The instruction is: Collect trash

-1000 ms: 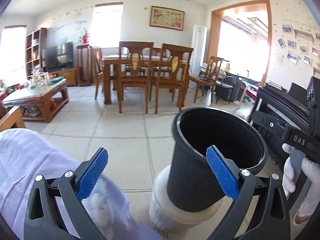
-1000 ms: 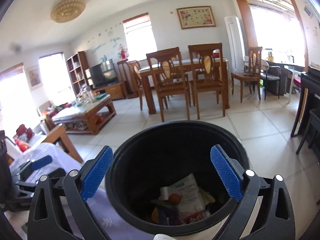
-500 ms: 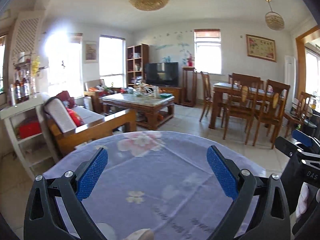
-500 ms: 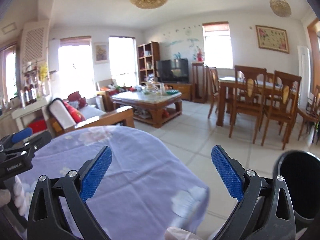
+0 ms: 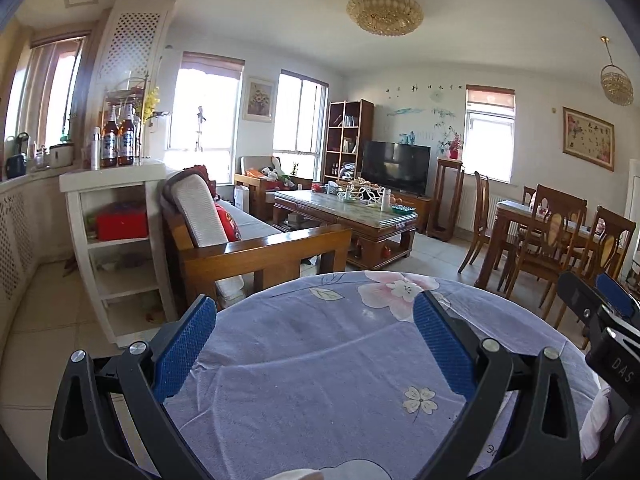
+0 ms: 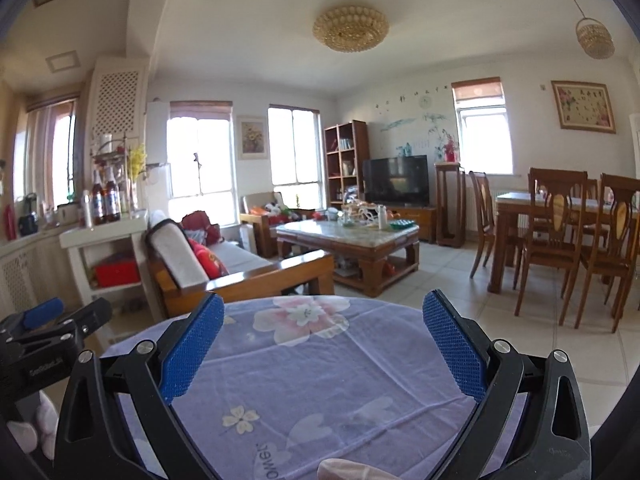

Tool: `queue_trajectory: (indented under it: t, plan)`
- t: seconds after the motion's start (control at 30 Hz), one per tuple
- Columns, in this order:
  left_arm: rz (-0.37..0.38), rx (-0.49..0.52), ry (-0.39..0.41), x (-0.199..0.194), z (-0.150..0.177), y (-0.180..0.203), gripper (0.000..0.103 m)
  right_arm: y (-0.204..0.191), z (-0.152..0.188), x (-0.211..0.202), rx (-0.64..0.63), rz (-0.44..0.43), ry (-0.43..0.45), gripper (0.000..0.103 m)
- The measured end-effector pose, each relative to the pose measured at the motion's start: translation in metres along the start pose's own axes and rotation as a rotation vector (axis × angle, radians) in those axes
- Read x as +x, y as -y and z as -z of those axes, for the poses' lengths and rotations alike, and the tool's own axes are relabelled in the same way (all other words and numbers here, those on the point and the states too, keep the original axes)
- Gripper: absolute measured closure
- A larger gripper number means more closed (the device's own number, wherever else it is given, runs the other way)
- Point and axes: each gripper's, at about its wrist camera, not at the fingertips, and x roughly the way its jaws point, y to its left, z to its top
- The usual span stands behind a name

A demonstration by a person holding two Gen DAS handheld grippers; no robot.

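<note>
A round table under a lilac floral cloth (image 5: 320, 360) fills the lower part of both views (image 6: 320, 360). My left gripper (image 5: 314, 344) hovers open above the cloth, nothing between its blue pads (image 5: 184, 348). My right gripper (image 6: 324, 350) is open too, over the same cloth. Each gripper shows in the other's view: the right one at the right edge (image 5: 600, 320), the left one at the left edge (image 6: 40, 332), both held by gloved hands (image 6: 40, 428). The cloth shows only its printed flowers. The black bin is out of view.
Beyond the table stand a wooden sofa (image 5: 248, 248) and a white shelf unit (image 5: 116, 240) with bottles on top. Farther off are a coffee table (image 5: 352, 216) carrying several items, a TV (image 5: 396, 166), and a dining table with chairs (image 6: 568, 224). Tiled floor (image 6: 460, 280) lies between them.
Both views have swung left, from the black bin with trash in it to the cloth-covered table. The bin has left both views. Both grippers stayed open.
</note>
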Motion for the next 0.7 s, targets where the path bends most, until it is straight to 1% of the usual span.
queue_trajectory:
  t: [0.1, 0.13, 0.2, 0.3, 0.4, 0.47, 0.6, 0.7]
  plan:
    - [0.014, 0.004, 0.012, -0.002, 0.006, 0.000, 0.005, 0.013, 0.010, -0.002, -0.010, 0.023, -0.017, 0.005]
    - [0.015, 0.005, 0.012, -0.001, 0.008, 0.000, 0.005, 0.015, 0.011, 0.000, -0.002, 0.027, -0.038, 0.005]
    - [0.017, 0.004, 0.004, 0.002, 0.010, 0.001, 0.005, 0.021, 0.012, 0.002, 0.020, 0.025, -0.040, 0.005]
    - [0.010, -0.004, -0.018, 0.005, 0.014, -0.001, 0.005, 0.025, 0.014, 0.002, 0.031, 0.037, -0.042, 0.005]
    - [0.008, -0.013, -0.012, 0.006, 0.014, -0.004, 0.005, 0.024, 0.015, 0.002, 0.015, 0.054, -0.050, 0.005]
    - [-0.003, -0.007, -0.010, 0.006, 0.013, -0.003, 0.005, 0.021, 0.016, -0.001, -0.006, 0.072, -0.038, 0.005]
    - [-0.026, 0.030, 0.027, -0.002, 0.014, 0.003, 0.005, 0.022, 0.015, -0.010, -0.014, 0.085, 0.005, 0.005]
    - [-0.035, 0.059, 0.047, -0.005, 0.013, 0.009, 0.005, 0.027, 0.016, -0.011, 0.001, 0.095, 0.002, 0.005]
